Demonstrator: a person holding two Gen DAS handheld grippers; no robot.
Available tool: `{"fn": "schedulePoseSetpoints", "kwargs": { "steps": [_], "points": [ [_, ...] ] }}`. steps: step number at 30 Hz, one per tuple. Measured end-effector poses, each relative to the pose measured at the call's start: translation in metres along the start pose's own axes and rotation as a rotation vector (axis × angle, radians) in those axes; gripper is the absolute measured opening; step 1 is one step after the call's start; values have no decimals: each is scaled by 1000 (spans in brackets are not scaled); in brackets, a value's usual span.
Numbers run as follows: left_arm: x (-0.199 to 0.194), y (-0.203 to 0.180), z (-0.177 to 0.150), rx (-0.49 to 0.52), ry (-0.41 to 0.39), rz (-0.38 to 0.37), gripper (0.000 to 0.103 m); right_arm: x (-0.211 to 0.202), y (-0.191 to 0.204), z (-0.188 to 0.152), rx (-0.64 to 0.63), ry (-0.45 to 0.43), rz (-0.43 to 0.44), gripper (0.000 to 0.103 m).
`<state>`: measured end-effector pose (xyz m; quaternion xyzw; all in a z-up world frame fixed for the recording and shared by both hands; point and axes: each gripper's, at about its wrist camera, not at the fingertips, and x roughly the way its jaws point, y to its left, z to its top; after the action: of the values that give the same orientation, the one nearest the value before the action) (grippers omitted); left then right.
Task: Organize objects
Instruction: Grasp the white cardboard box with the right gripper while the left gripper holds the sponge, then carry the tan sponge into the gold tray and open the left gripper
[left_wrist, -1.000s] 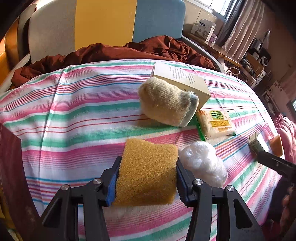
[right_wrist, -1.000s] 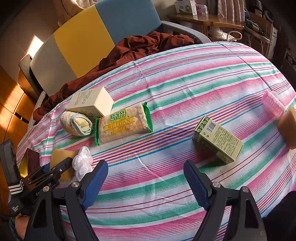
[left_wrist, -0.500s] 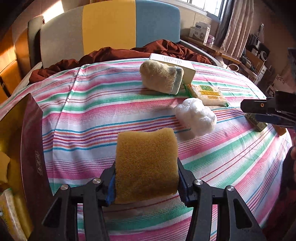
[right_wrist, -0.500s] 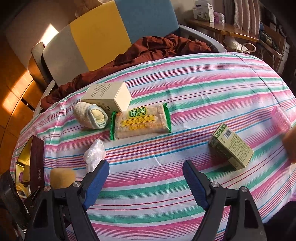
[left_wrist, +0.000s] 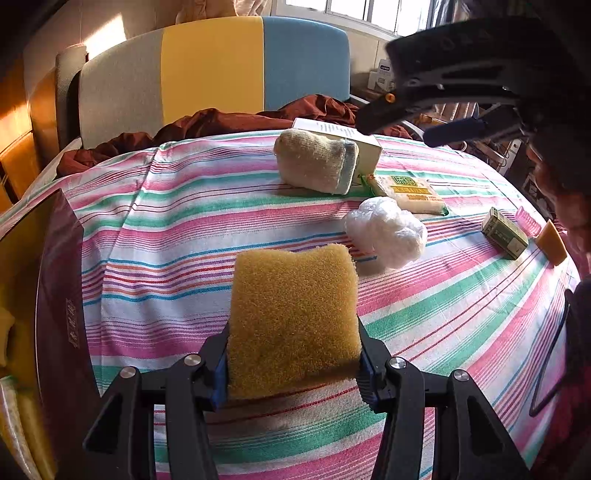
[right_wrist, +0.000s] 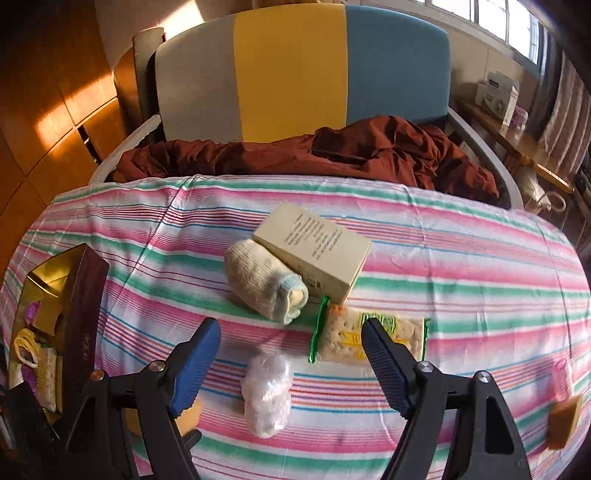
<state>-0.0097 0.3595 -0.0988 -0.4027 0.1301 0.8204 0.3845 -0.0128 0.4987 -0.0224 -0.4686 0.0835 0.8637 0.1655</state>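
Left tongs (left_wrist: 293, 354) clamped on yellow sponge (left_wrist: 293, 317), lower centre, above striped bed (left_wrist: 184, 236). Right tongs (right_wrist: 291, 358) apart, over plastic wad (right_wrist: 266, 395). Step: carrying sponge; next likely drop into maroon box (left_wrist: 61, 295), left edge.

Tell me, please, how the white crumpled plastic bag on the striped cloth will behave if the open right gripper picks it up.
The white crumpled plastic bag looks thin and airy, so it is probably very light and will likely squash flat between the right gripper fingers. Its glossy film may slip. Being a loose wad, it would probably slide or tumble rather than roll cleanly if pushed.
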Motion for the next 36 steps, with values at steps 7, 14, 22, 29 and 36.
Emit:
{"fn": "schedulePoseSetpoints", "kwargs": {
  "steps": [7,14,22,29,36],
  "points": [
    [-2,5,-2,-29,-11,-34,55,41,-19,40,-112,86,-80,78],
    [-2,9,-1,-46,-16,-58,56,84,-4,52,-315,186,-71,80],
    [-1,5,-2,-34,-17,-60,59,105,-10,53,-297,203,-81,60],
    [0,5,-2,-30,-19,-56,60,93,-70,33,-84,214,-249,54],
    [0,6,-1,-25,-15,-54,58,67,-103,-5,-5,272,-295,54]
  ]
}}
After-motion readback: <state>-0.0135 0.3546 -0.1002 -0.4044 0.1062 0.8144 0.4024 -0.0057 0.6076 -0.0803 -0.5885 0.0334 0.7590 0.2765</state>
